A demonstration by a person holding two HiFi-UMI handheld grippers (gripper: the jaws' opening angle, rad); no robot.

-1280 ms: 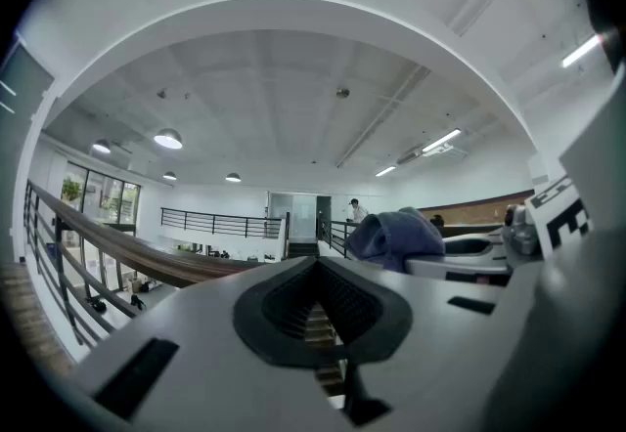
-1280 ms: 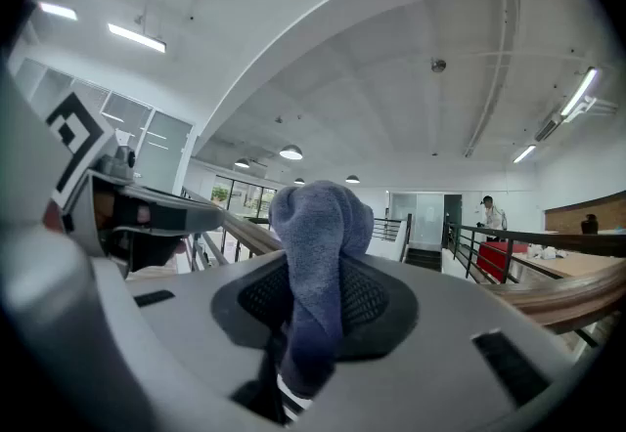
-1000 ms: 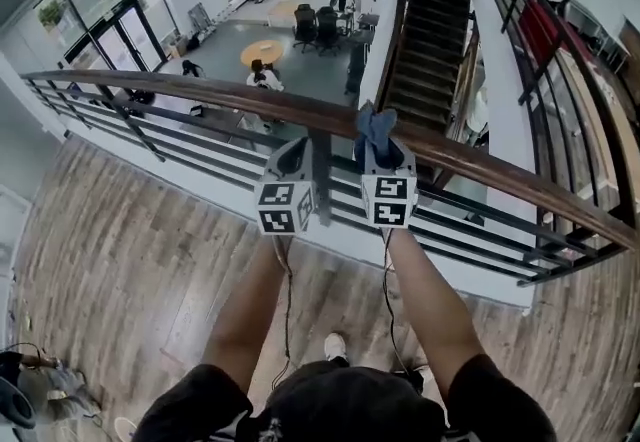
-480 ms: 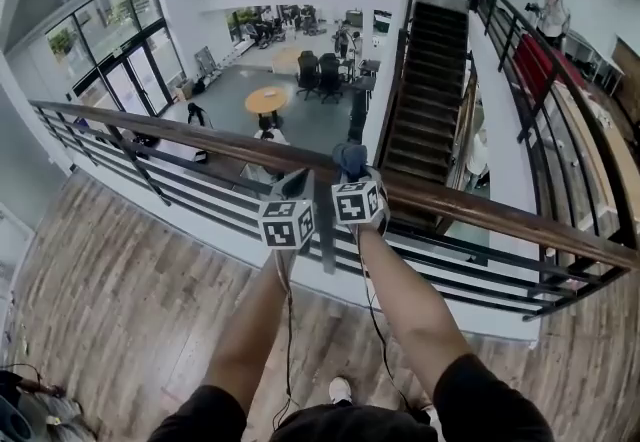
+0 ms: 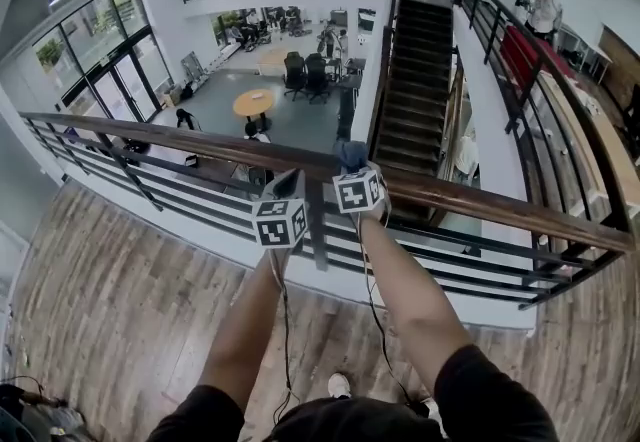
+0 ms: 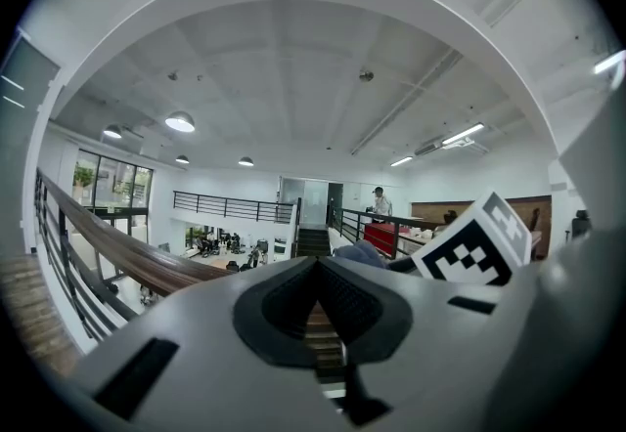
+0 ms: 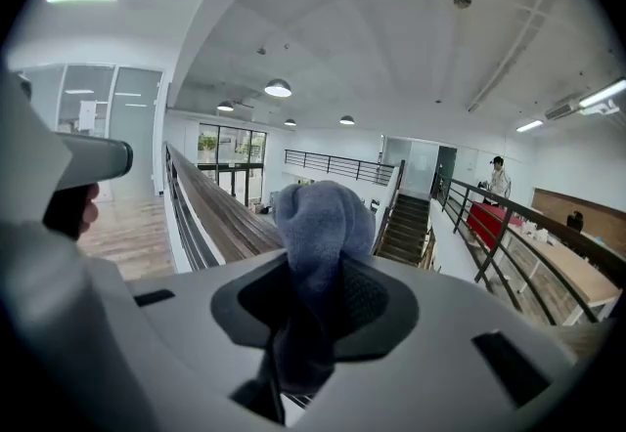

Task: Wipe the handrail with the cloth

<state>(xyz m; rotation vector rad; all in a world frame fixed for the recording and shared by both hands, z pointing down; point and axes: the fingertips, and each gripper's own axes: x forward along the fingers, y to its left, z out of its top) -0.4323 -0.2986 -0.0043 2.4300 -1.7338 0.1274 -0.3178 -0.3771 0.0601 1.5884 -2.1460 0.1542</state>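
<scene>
Right gripper (image 5: 351, 170): jaws closed on a blue-grey cloth (image 5: 350, 154), whose bunched end stands out past the jaw tips and lies against the top of the wooden handrail (image 5: 480, 202). Left gripper (image 5: 292, 180): positioned at the near side of the handrail, just to the left of the right gripper, jaws meeting at the tips and holding nothing

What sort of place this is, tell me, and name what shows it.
Probably an upper gallery in an office building: a wooden handrail on metal bars overlooks a lower floor with a round table and office chairs, and a staircase leads down.
</scene>
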